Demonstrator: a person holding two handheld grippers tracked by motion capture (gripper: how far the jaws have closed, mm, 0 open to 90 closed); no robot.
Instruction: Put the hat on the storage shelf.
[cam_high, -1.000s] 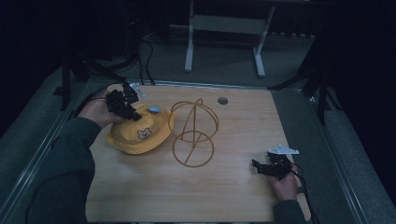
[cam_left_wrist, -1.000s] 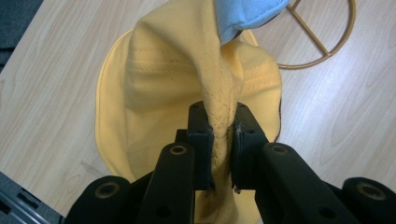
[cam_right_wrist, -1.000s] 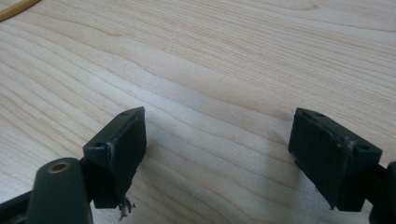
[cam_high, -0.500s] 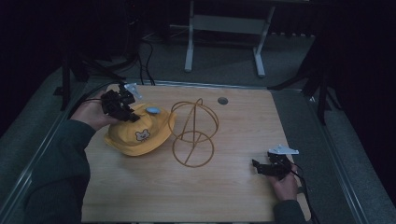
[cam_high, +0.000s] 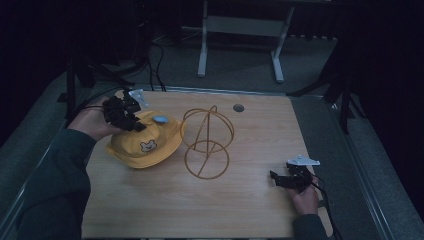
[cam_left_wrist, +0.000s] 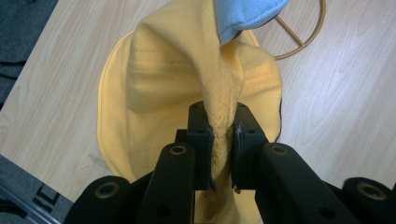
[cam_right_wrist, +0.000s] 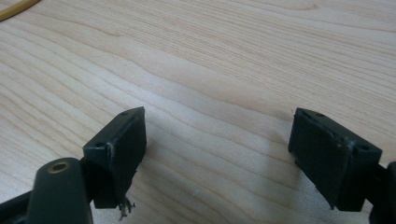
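Observation:
A yellow child's hat (cam_high: 145, 145) with a small bear patch and a light blue tip lies left of centre on the wooden table (cam_high: 250, 215). My left gripper (cam_high: 136, 125) is shut on the hat's crown, pulling a fold of it upward. In the left gripper view the jaws (cam_left_wrist: 220, 140) pinch a seam of the yellow hat (cam_left_wrist: 173, 79), which drapes down to the table. A gold wire stand (cam_high: 206, 142) with a round base stands just right of the hat. My right gripper (cam_high: 276, 179) rests open near the table's right front, nothing between its jaws (cam_right_wrist: 217, 149).
A small round grey grommet (cam_high: 238, 107) sits in the table near the far edge. Cables trail off the table's far left corner. A white metal frame (cam_high: 240, 30) stands on the floor beyond the table. The gold wire stand's base ring (cam_left_wrist: 299, 32) lies close beside the hat.
My left gripper has drawn the hat's crown up and slightly left, lifting a fold of fabric. The right gripper has stayed put.

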